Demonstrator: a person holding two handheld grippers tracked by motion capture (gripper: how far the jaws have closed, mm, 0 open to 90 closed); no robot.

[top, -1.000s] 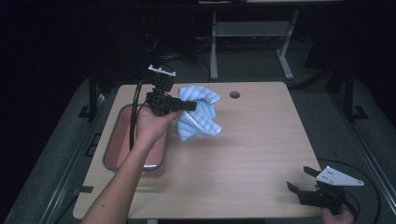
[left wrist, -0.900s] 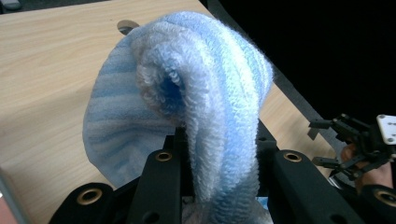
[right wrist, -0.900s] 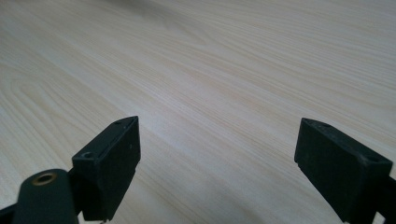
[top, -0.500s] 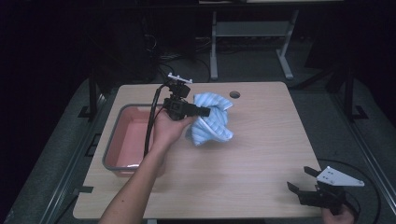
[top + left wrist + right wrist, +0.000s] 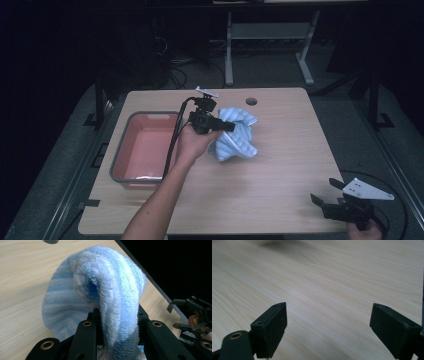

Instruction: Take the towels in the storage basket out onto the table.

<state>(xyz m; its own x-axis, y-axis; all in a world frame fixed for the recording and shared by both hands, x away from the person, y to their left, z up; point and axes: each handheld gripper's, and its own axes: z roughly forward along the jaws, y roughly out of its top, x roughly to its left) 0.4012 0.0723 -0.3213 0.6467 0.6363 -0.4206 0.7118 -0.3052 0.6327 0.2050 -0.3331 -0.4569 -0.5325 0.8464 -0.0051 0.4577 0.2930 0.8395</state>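
A light blue striped towel [image 5: 236,139] hangs bunched above the middle of the wooden table [image 5: 280,165], and my left gripper [image 5: 226,126] is shut on it. In the left gripper view the towel [image 5: 110,290] bulges up between the two black jaws, which pinch a fold of it. My right gripper [image 5: 324,196] rests low at the table's front right corner, its jaws wide apart with nothing between them. The right gripper view looks over bare wood past its two open fingertips [image 5: 273,322].
A pink tub with a grey rim [image 5: 120,150] stands on the left part of the table. A round cable hole [image 5: 251,101] sits near the far edge. Dark floor, cables and a white stand [image 5: 270,35] lie beyond the table.
My left gripper has carried the towel rightward and toward the table's middle, away from above the tub. The right gripper has stayed in place.
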